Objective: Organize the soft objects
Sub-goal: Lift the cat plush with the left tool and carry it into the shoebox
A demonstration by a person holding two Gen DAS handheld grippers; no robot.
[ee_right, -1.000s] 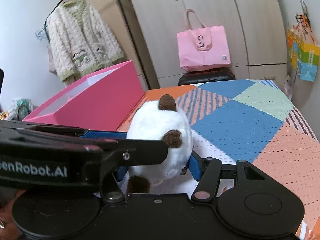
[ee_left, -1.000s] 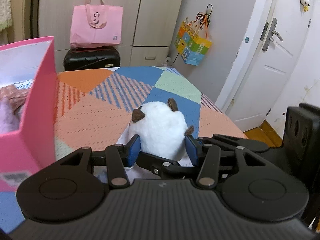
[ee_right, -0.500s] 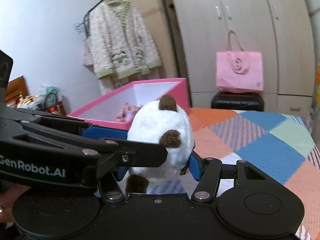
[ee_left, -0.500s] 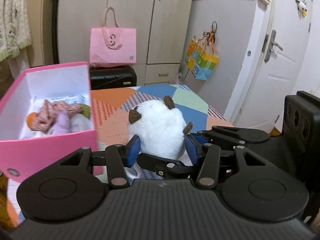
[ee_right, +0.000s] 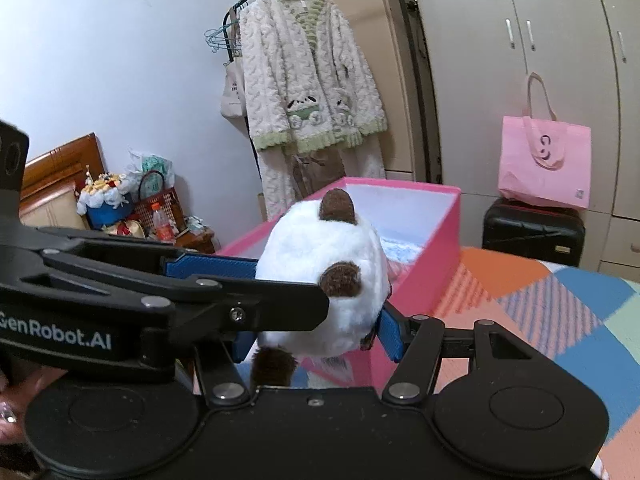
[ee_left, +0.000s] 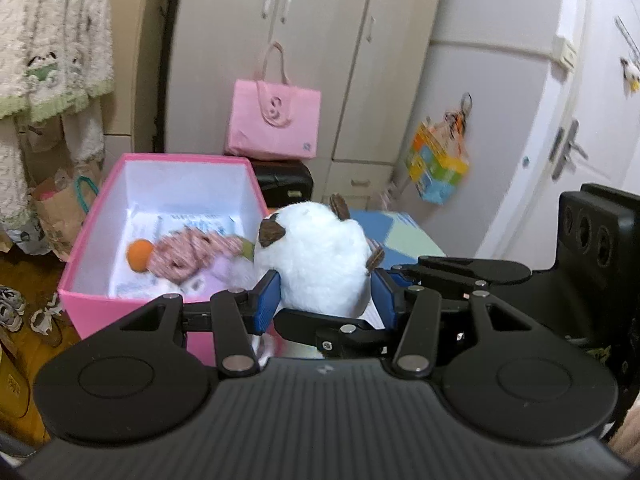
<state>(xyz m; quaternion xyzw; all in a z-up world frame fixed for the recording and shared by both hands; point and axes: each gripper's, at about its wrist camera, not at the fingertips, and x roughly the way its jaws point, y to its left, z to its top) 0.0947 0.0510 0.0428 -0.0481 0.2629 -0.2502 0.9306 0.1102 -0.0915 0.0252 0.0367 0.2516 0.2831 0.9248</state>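
Note:
A round white plush toy [ee_left: 316, 256] with small brown ears and paws hangs in the air, squeezed from both sides. My left gripper [ee_left: 326, 300] is shut on it, blue pads against its flanks. My right gripper [ee_right: 316, 328] is shut on the same white plush toy [ee_right: 324, 280], crossing the left one. Behind and to the left stands an open pink box [ee_left: 92, 240] with white inner walls. Inside lie a pink knitted soft toy [ee_left: 192, 252] and an orange ball [ee_left: 139, 255]. In the right wrist view the pink box [ee_right: 444, 236] stands right behind the plush.
The patchwork cover [ee_right: 560, 300] on the table spreads to the right. A pink tote bag [ee_left: 274, 120] sits on a black suitcase [ee_right: 532, 232] by the wardrobe. A fleece robe [ee_right: 312, 80] hangs at the left. Shoes [ee_left: 12, 312] lie on the floor beside the box.
Both grippers have lifted the plush off the patchwork cover and carried it left towards the pink box. The box's inside has come into view. Neither grip has changed.

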